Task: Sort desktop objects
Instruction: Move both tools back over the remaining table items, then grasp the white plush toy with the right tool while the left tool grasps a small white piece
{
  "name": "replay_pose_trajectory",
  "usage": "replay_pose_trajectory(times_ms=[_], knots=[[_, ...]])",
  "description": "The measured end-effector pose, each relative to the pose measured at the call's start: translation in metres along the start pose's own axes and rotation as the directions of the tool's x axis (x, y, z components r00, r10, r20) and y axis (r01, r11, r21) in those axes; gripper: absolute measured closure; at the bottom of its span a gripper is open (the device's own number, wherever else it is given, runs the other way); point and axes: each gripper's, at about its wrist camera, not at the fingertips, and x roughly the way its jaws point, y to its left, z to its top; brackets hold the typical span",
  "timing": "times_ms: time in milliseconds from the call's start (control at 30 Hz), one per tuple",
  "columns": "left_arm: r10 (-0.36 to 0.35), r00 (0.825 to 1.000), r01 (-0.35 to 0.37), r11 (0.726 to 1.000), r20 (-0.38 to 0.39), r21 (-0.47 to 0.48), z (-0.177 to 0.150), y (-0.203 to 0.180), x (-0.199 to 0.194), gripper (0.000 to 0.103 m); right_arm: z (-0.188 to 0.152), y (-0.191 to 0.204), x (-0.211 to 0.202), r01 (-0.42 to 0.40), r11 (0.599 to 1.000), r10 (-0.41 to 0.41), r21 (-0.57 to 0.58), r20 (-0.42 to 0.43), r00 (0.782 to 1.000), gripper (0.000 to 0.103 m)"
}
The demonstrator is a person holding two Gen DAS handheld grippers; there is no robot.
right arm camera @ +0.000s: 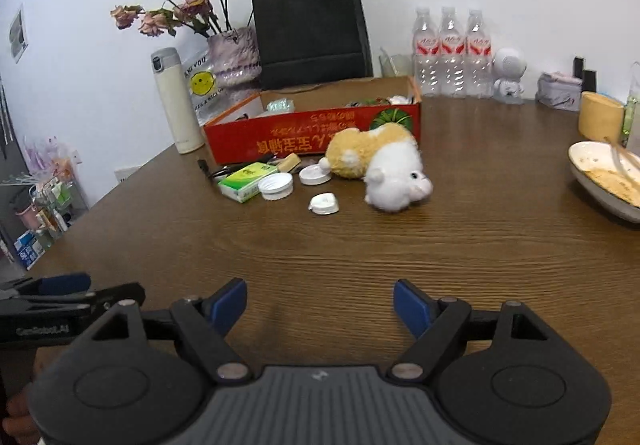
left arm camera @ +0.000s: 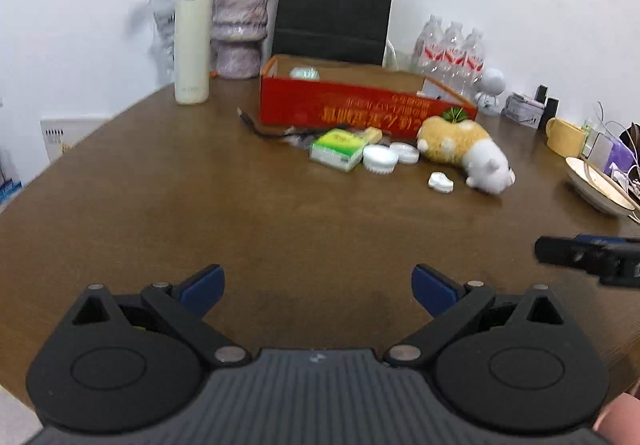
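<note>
Blue-padded jaws of the left gripper (left arm camera: 318, 287) are standing wide apart with nothing between them, hovering over bare brown table (left arm camera: 160, 205). Right gripper (right arm camera: 320, 305) is likewise gaping and carrying nothing.

Landmark: red box (right arm camera: 312, 133), open-topped, sitting far across the table. Clutter is lying just in front of it:
- small white cap (right arm camera: 324, 203), nearest the tools, apart from the rest
- plush toy (right arm camera: 380, 165), white head toward the grippers, long axis running diagonally back toward the box's right end
- green packet (right arm camera: 248, 181) and two white lids (right arm camera: 276, 186) before the box's left half

Judgement: plush is lying ahead and slightly right of the right gripper, farther right for the left one; right hand is looking better placed.
</note>
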Motion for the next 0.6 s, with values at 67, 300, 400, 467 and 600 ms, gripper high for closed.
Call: replay_pose_trajectory(times_ms=[67, 300, 400, 467, 600], knots=[[-0.001, 1.000, 0.001, 1.000, -0.010, -0.003, 0.004, -0.001, 0.007, 0.001, 0.006, -0.007, 0.000, -0.001, 1.000, 0.000, 0.027, 0.017, 1.000, 0.023], [-0.012, 1.000, 0.012, 0.999, 0.007, 0.043, 0.025, -0.007, 0.029, 0.002, 0.030, -0.031, 0.027, 0.028, 0.997, -0.029, 0.071, 0.013, 0.999, 0.024], [-0.048, 0.999, 0.047, 0.996, 0.011, 0.073, 0.035, -0.015, 0.044, 0.003, 0.038, -0.044, 0.047, 0.039, 0.995, -0.039, 0.094, -0.003, 0.999, 0.024], [-0.065, 0.998, 0.064, 0.994, 0.010, 0.092, 0.043, -0.022, 0.056, 0.003, 0.048, -0.049, 0.063, 0.048, 0.996, -0.047, 0.082, -0.012, 0.999, 0.025], [-0.096, 0.995, 0.095, 0.989, 0.001, 0.109, 0.053, -0.039, 0.075, 0.005, 0.072, -0.051, 0.098, 0.054, 0.998, -0.054, 0.040, -0.002, 0.999, 0.025]])
